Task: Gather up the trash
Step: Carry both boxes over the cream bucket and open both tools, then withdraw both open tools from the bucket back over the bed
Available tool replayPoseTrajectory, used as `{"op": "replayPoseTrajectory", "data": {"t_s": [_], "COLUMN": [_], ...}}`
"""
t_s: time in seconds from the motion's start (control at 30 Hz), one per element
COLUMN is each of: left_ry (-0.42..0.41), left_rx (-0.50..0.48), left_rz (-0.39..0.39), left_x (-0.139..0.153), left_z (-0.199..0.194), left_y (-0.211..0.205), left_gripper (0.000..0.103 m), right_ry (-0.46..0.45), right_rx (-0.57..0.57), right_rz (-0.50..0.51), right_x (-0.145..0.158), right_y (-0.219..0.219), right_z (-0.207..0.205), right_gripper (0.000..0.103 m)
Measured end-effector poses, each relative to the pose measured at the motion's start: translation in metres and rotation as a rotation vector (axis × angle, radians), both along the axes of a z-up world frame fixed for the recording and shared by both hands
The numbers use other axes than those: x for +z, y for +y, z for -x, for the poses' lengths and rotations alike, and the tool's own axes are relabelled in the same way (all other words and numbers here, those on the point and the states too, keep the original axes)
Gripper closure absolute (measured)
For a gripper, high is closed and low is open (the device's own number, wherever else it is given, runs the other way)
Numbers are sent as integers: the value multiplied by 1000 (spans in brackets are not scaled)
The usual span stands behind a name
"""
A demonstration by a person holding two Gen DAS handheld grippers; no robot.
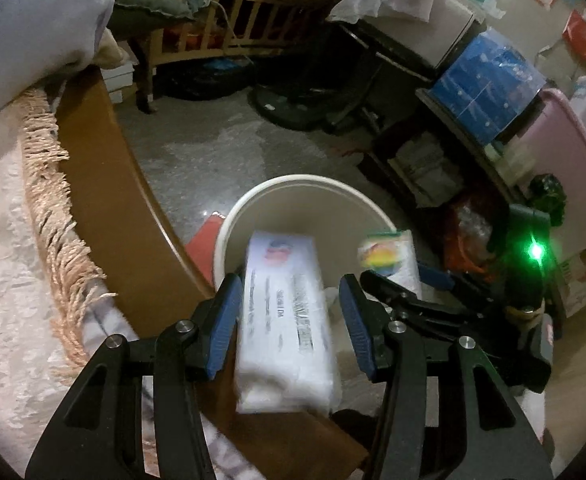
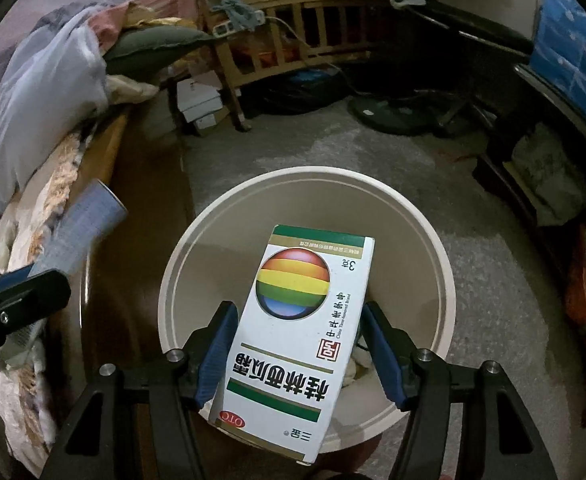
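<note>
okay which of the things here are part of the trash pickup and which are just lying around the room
Part of the job: white tissue pack between the left tongs; rainbow-ball box between the right tongs; cream bin.

Lying about: wooden crib, fan base, blue box, bedding.

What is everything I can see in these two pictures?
bucket: one, cream, on the floor below both grippers
medicine box: one, white with rainbow ball, over the bucket
packet: one, white, printed, over the bucket
bed frame: one, brown wood, at left
slatted frame: one, pale wood, far side
fan base: one, dark, on the floor
left hand-held gripper: one, black, blue pads, around the packet
right hand-held gripper: one, same colours, around the medicine box
</note>
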State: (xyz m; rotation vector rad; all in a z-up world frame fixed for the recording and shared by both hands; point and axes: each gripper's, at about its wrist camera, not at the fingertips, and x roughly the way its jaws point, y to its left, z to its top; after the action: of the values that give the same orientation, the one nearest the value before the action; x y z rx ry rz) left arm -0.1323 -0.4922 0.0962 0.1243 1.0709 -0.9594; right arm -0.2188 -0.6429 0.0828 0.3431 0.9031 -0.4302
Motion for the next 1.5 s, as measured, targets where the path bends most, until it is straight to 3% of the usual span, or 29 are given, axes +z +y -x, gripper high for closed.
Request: {"op": "replayPoseTrajectory", "data": {"t_s": [0.1, 0.37, 0.73, 1.07, 1.5], "left_ry": [13, -22, -108, -149, -175], "left_rx": [-1, 68, 241, 407, 612], "left_rz": [22, 1, -107, -146, -201], "left_x": [3, 12, 5, 12, 14], "left_z": [-1, -6, -24, -46, -70], "left_y": [3, 37, 133, 230, 344], "left_gripper": [45, 45, 45, 45, 45], "right_ry": [-29, -38, -94, -154, -122], "right_rx": [-10, 17, 142, 342, 579], "right_rz": [11, -3, 37, 54, 27], "right_x": [5, 8, 18, 45, 39], "right_y": [-2, 6, 58, 150, 277], "right_z": [1, -3, -22, -59, -124], "right_gripper": [26, 26, 26, 26, 26]}}
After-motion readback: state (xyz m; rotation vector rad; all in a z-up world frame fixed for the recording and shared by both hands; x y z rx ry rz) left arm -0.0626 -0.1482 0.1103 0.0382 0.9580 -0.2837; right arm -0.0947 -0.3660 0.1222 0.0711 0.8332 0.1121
